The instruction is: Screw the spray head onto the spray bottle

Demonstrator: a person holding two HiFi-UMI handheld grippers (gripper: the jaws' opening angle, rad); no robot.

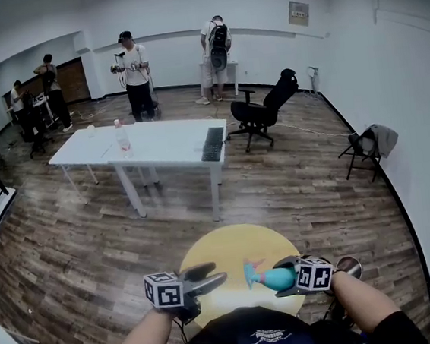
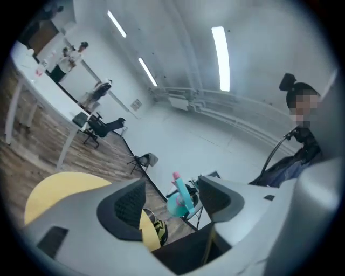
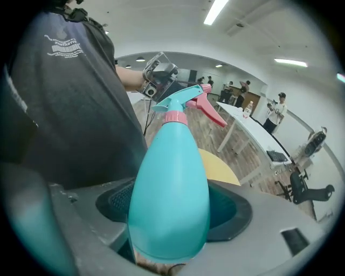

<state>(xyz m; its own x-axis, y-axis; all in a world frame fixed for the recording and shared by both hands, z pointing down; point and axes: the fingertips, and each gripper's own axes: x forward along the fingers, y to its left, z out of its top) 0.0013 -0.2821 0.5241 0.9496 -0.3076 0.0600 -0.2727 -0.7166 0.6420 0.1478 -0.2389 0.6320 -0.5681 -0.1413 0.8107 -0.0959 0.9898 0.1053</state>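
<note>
Head view: bottle (image 1: 270,278) in hand-held gripper (image 1: 287,277)

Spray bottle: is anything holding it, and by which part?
The right gripper holds the spray bottle by its wide teal body, jaws on either side. The left gripper is open and holds nothing.

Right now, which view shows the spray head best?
The right gripper view: the spray head is close and unobstructed on the spray bottle, with its pink collar and trigger clear. In the head view the spray head is tiny. In the left gripper view the spray head is small and distant.
</note>
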